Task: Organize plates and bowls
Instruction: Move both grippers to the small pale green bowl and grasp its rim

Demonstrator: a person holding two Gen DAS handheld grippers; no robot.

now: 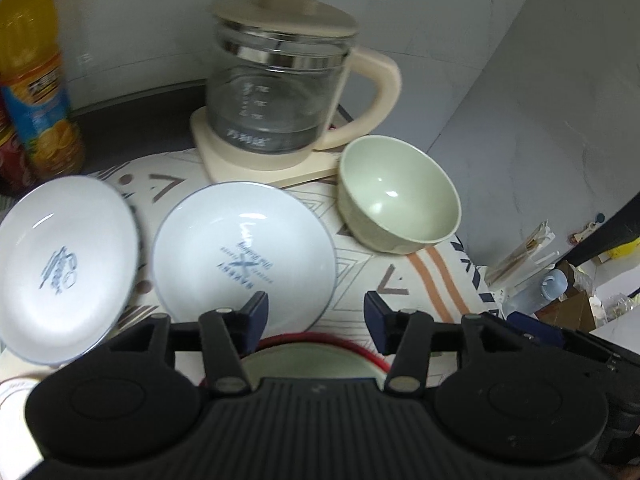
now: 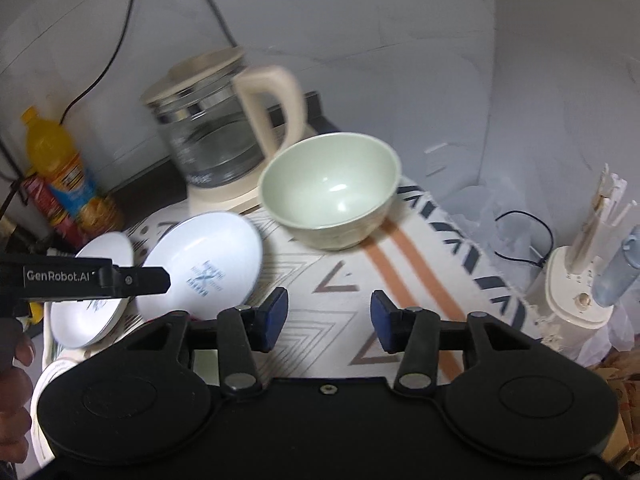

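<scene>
Hovering both grippers, left gripper point(image 1: 316, 306) and right gripper point(image 2: 329, 312), fingers spread and empty, lining up on green bowl point(image 2: 332, 192) for stacking.

Patterned tablecloth point(image 1: 404, 276) — plates point(image 1: 244, 256), green bowl point(image 1: 398, 196), kettle base point(image 1: 256, 160)

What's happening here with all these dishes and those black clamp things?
A person is tidying dishes with a clamp tool in each hand. Both the left gripper and the right gripper are open and hold nothing. On the patterned cloth lie two white plates side by side and a green bowl, with a glass kettle behind. Another green bowl with a red rim sits just under the left gripper.
</scene>
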